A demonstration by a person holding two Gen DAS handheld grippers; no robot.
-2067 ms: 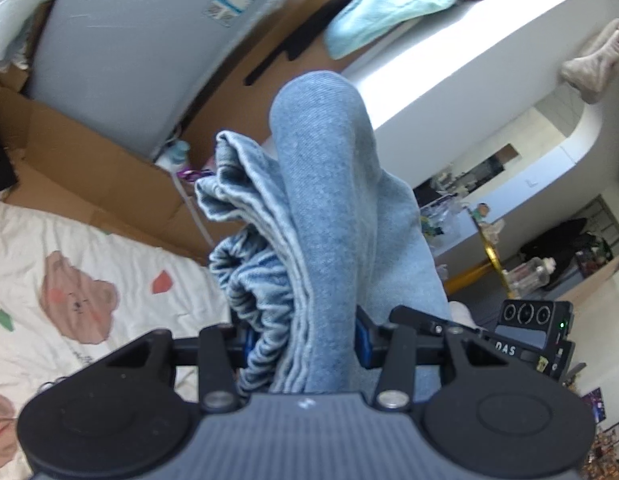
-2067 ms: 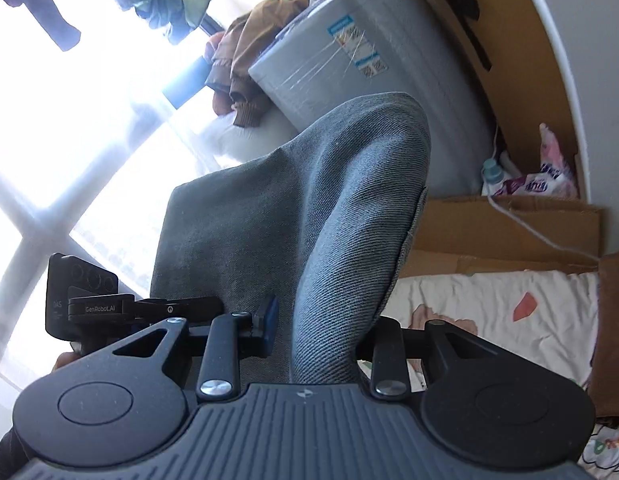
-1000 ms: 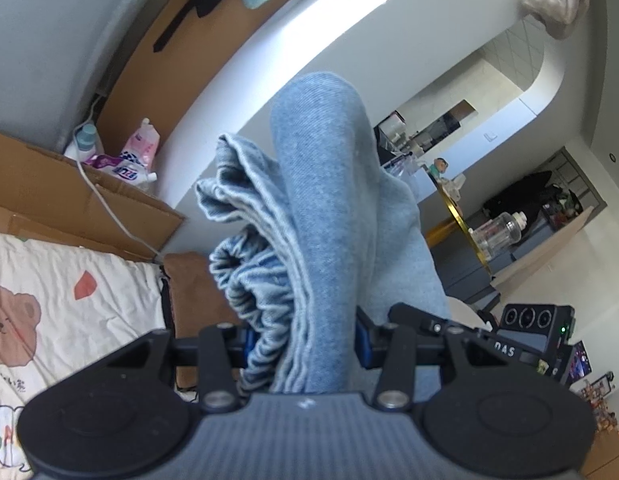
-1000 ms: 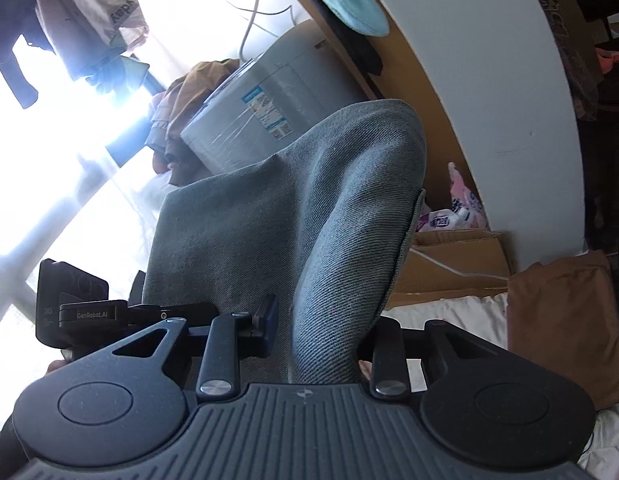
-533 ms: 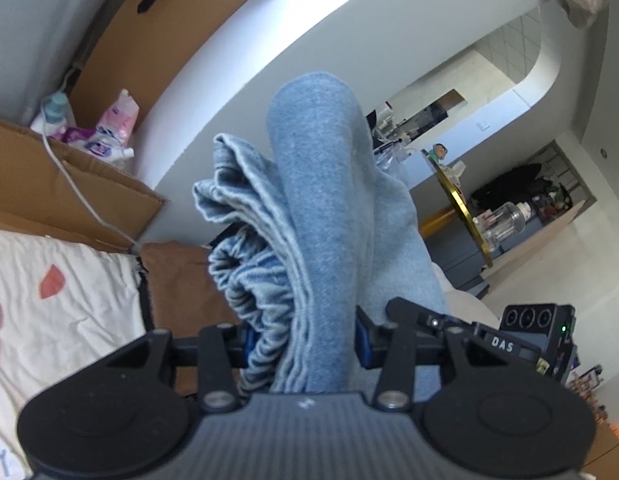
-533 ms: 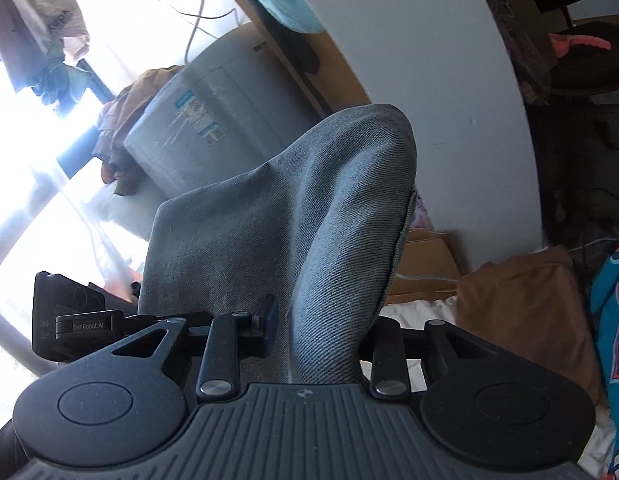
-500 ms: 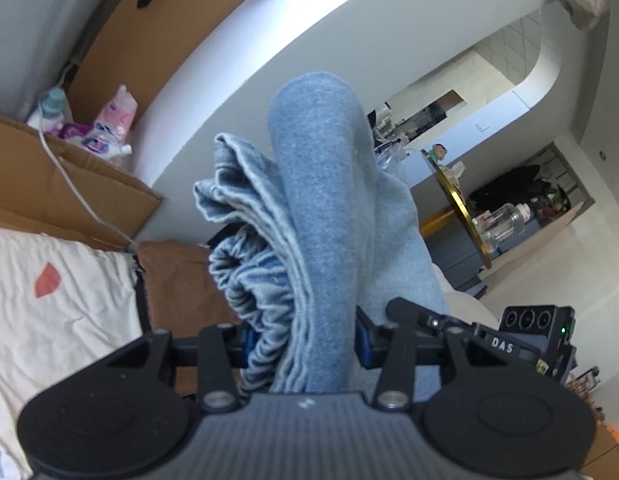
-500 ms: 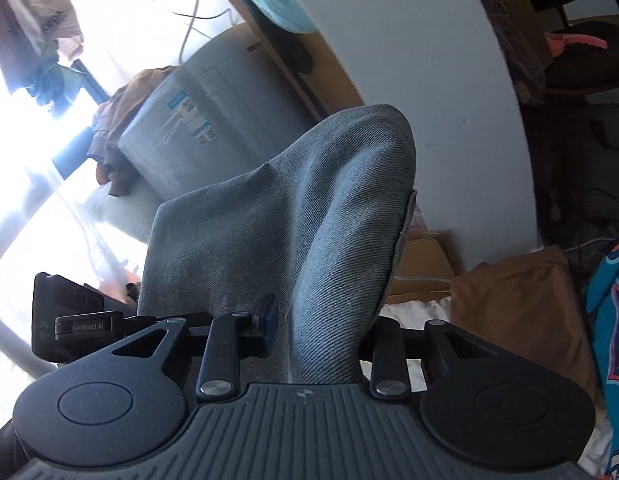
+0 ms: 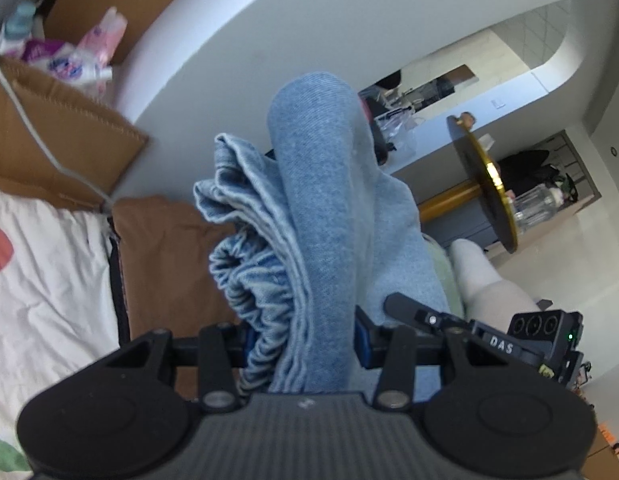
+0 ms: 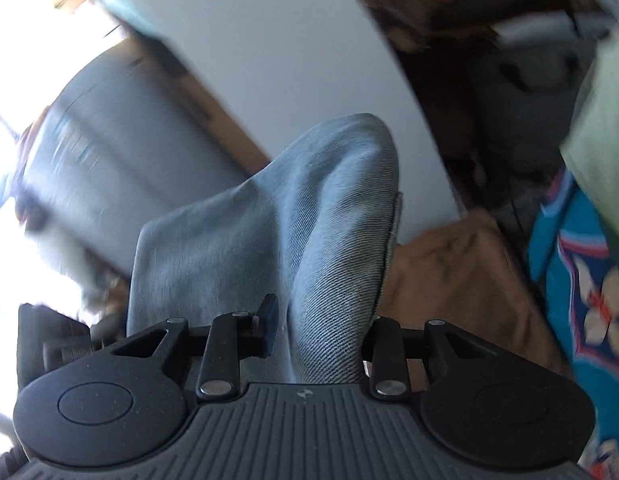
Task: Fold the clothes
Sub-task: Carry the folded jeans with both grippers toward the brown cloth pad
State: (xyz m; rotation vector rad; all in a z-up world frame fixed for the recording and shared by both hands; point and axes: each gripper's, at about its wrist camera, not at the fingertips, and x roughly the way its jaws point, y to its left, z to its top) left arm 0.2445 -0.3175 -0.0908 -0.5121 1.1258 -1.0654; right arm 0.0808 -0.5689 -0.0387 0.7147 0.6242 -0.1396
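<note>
Since the earlier frames both views have tipped lower: the grey appliance has slid out of my left view, and the brown cloth and bedding now fill more of both. The grip looks unchanged.

The light blue denim garment [image 9: 317,216] stands bunched up out of my left gripper [image 9: 301,346], which is clamped on a thick wad of it, gathered elastic edge on the left side. My right gripper [image 10: 319,330] is clenched on another fold of the same garment [image 10: 329,248], which rises in a rounded hump. The garment is held in the air above the bed, not lying on it.

Below, a brown cloth [image 9: 165,248] lies beside a white printed bedsheet [image 9: 49,280].

The open brown cardboard box [image 9: 65,128] behind the sheet has pink and white packets [image 9: 81,60] at its top edge; whether they sit inside, I cannot tell. A white cable [image 9: 33,128] runs across its flap.

The right view is motion-blurred.
</note>
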